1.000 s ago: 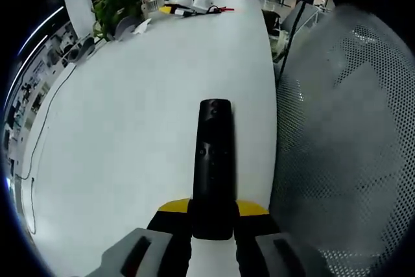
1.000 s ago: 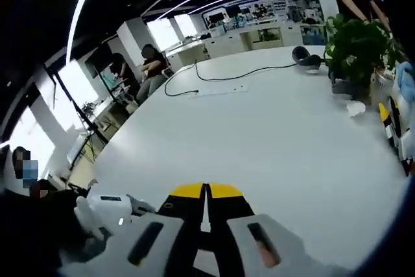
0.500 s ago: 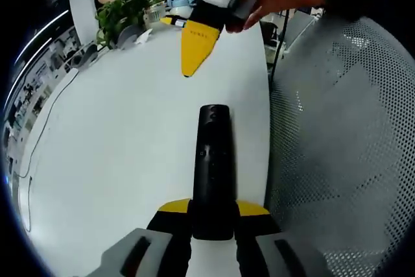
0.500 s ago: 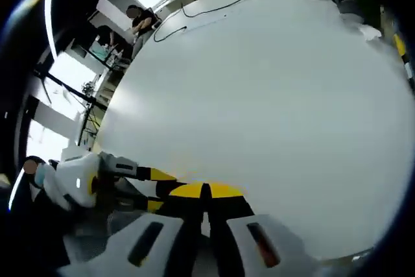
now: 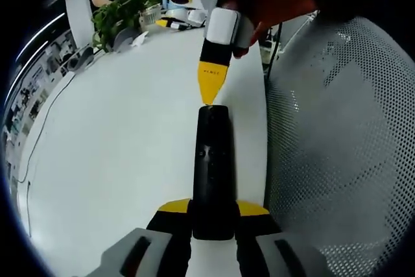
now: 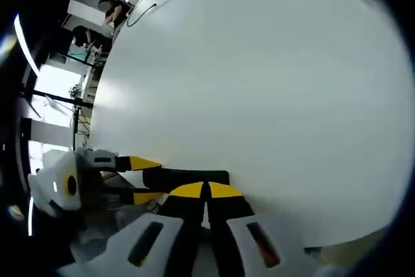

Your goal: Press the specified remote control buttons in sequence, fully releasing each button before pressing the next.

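We see the left gripper (image 5: 213, 215) clamped on the remote (image 5: 213, 167); the right gripper (image 5: 209, 93), jaws closed and empty, touches its far end above the table (image 5: 117, 134).

Remote (image 5: 213, 167) apparently above table (image 5: 117, 141)

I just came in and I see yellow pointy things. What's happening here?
A person is working with a gripper in each hand over a white table. The left gripper is shut on a black remote control, holding it by its near end. The right gripper, its yellow fingers closed to a point, is tipped down at the remote's far end, about to press or just touching a button there.
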The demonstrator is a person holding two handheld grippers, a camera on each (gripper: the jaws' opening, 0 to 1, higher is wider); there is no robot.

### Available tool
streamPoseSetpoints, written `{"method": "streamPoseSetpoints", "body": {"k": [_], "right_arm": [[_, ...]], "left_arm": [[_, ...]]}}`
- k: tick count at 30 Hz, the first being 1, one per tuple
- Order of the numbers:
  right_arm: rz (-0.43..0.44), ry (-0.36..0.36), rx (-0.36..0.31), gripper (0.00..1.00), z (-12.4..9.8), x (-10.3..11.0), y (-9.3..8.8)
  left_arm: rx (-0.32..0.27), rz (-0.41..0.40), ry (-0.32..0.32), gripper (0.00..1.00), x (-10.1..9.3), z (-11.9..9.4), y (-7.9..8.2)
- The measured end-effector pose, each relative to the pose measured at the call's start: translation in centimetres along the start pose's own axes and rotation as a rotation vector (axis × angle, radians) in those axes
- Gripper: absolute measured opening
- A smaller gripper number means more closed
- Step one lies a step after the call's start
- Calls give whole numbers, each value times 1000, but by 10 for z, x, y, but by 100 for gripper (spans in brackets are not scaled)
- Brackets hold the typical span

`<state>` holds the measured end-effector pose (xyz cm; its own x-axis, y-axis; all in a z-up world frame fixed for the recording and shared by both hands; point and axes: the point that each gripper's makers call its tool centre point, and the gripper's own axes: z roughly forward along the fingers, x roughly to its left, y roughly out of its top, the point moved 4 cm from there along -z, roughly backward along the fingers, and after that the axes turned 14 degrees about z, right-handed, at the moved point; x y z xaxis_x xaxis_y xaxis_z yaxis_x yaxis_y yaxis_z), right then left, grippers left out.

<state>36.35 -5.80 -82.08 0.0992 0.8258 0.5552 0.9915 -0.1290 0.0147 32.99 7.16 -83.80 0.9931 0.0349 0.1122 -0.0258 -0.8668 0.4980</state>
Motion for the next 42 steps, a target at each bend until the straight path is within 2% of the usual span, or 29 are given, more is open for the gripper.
{"method": "streamPoseSetpoints", "body": {"k": [4, 11, 21, 26, 29, 38, 42], "right_arm": [[36, 11, 31, 0, 4, -1, -5], [73, 15, 46, 0, 6, -4, -6], [81, 1, 52, 0, 11, -2, -6], [111, -3, 28, 0, 8, -8, 2], [139, 10, 36, 0, 8, -9, 1], [104, -3, 40, 0, 11, -8, 0], [59, -19, 31, 0, 10, -6, -3]], "left_arm": [[2, 5, -2, 25, 0, 0, 0], [6, 9, -3, 25, 0, 0, 0], [4, 9, -4, 25, 0, 0, 0], [3, 9, -3, 25, 0, 0, 0], [3, 8, -3, 25, 0, 0, 0], [3, 8, -3, 25, 0, 0, 0], [2, 7, -3, 25, 0, 0, 0]]}}
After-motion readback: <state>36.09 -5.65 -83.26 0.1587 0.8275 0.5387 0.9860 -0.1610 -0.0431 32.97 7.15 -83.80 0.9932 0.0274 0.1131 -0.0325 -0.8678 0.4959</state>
